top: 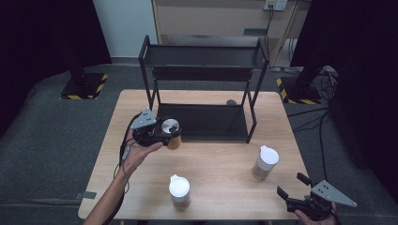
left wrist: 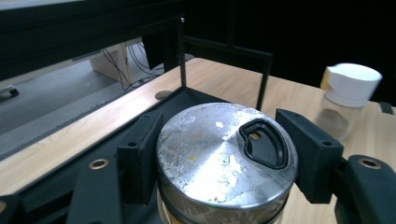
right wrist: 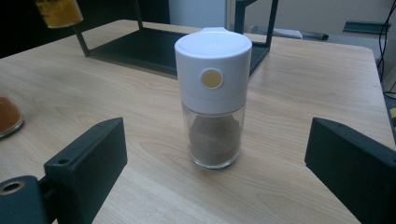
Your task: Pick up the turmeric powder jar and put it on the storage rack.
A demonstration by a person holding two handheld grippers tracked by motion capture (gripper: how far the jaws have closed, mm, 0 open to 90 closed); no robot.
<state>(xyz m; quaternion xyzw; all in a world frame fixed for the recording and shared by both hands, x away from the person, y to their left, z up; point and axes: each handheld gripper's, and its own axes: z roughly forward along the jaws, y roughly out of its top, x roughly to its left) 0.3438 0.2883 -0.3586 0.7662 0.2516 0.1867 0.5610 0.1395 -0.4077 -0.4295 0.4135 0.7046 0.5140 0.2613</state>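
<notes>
Our left hand (top: 136, 152) reaches up from the bottom of the high view, palm up, holding our left gripper (top: 170, 136) off the table. Its jaws are squeezed tight on something round. Our right gripper (top: 293, 186) sits low at the near right corner, jaws wide apart.

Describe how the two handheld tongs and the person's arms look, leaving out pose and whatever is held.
Both tongs are black, each with two blocky, flat-faced jaws and brass-coloured screw inserts near the jaw bases. The left tongs carry a grey three-cornered plate on top, and a dark cable trails back along the forearm. The right tongs have the same grey plate. The left forearm is bare, with no sleeve in sight.
</notes>
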